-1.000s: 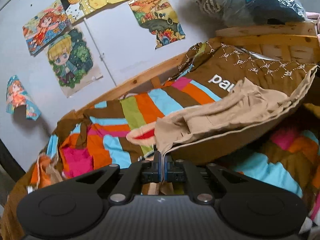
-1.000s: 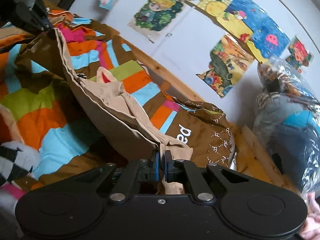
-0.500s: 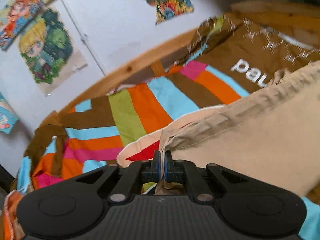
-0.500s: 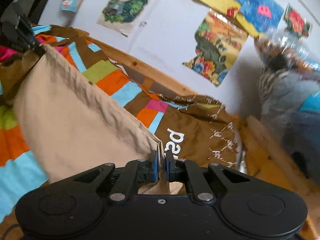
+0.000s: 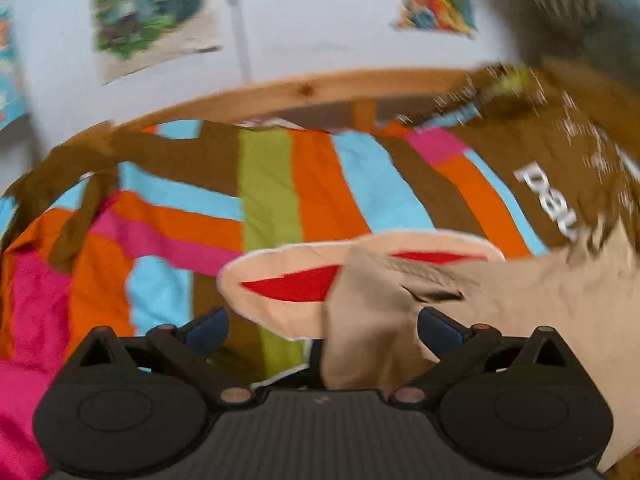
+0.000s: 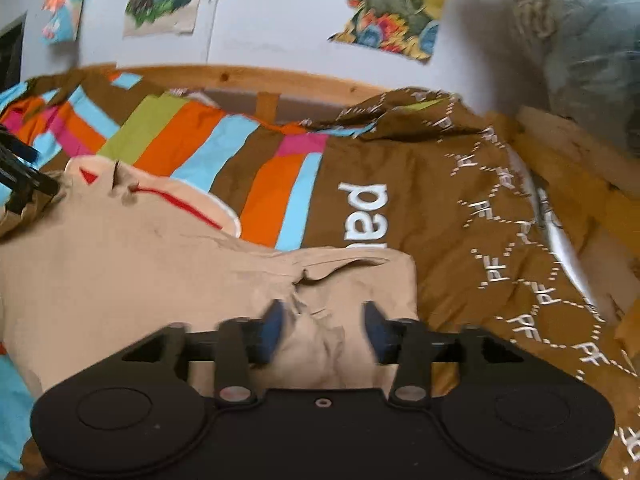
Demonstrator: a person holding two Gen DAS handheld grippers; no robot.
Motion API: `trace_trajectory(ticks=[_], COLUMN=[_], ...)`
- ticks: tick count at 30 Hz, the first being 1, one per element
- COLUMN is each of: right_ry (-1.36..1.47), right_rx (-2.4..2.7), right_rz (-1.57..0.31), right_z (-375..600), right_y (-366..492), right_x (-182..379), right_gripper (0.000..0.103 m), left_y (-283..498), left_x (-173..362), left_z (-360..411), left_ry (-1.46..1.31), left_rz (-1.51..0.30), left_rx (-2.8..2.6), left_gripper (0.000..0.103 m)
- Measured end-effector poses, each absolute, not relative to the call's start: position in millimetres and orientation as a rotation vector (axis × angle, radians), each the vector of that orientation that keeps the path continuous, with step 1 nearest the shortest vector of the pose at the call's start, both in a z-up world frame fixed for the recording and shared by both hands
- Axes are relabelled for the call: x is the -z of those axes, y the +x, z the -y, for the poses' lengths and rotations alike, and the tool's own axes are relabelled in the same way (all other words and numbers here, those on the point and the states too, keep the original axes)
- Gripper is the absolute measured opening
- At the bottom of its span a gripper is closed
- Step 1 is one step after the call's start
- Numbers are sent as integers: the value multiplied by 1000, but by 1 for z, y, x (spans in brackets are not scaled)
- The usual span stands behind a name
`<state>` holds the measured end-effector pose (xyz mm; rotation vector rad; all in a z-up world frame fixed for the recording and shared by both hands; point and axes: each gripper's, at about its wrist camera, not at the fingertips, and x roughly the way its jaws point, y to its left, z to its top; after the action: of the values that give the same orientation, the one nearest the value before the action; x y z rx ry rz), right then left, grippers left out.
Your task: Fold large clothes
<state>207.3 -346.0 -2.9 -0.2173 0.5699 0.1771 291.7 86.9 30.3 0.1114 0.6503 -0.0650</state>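
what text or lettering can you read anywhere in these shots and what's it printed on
"pa": large white letters on the brown bedcover, seen upside down in the right wrist view; the tan garment hides the rest of the word.
"pau": the same white word in the left wrist view, blurred and cut off by the tan garment.
"PF": small white letters repeated along dotted circles on that brown bedcover.
Wall posters: cartoon pictures only, no readable text.
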Motion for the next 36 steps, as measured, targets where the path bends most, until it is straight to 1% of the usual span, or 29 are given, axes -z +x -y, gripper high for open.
trace_trajectory(ticks=[2,4,6,7,8,9,13,16,17,18,19,20,21,22,23,24,25,26,27,28,30,33,35,36], right_ry=[-214,-206,-197,-199,-208,-224,-386,-516,-527,-523,-512,-500,-487,-467,-438,-396,-352,-321,-289,-264,-193,-59,21,60], right_rx=[-139,-104,-91,-90,-90,-98,-157,-194,-215,-230,-239,-247,-249,-241,-233,-229,-226,-219,-205,-192,-159,-79,-16,14], right_rz=[-533,-498,-474,-460,-449,-447,-504,-517,-523,-533,-542,-547,-546,-542,-533,-521,-509,-500,-488,-475,-447,-424,-427,-438], right_z=[352,359,365,368,370,371,368,360,358,357,356,357,358,360,362,366,369,372,375,377,385,406,424,433], right_y=[197,182,163,150,137,124,87,73,72,73,75,76,77,77,76,75,75,76,77,78,81,91,101,107], right_x=[-4,-13,-20,-23,-25,-24,-10,6,11,15,18,20,21,22,21,19,17,14,12,10,5,2,6,9], right_gripper=[76,78,87,90,96,100,100,100,98,94,92,86,80,77,70,56,45,27,20,19,14,9,9,9], left_y=[275,252,226,215,202,190,164,163,167,171,176,179,182,183,184,185,187,190,192,195,201,211,219,222], left_x=[-40,-45,-41,-36,-30,-23,10,27,31,34,35,36,35,34,31,27,24,21,17,14,10,13,16,16], left_z=[-104,-116,-122,-122,-119,-115,-91,-74,-72,-72,-73,-75,-77,-78,-80,-82,-84,-88,-94,-101,-120,-146,-153,-154], left_ry=[68,42,44,64,94,131,292,362,354,329,300,274,246,225,206,186,162,130,88,50,-60,-186,-205,-192], left_rz=[-614,-588,-599,-612,-625,-637,-696,-719,-733,-750,-764,-771,-767,-759,-748,-739,-734,-724,-709,-703,-713,-769,-810,-815], left_rx=[50,62,71,80,88,95,139,122,100,83,65,52,46,52,62,68,67,59,46,31,2,-46,-59,-84], left_gripper=[103,103,103,103,103,103,103,102,99,95,93,88,79,72,50,24,19,14,9,9,7,7,11,15])
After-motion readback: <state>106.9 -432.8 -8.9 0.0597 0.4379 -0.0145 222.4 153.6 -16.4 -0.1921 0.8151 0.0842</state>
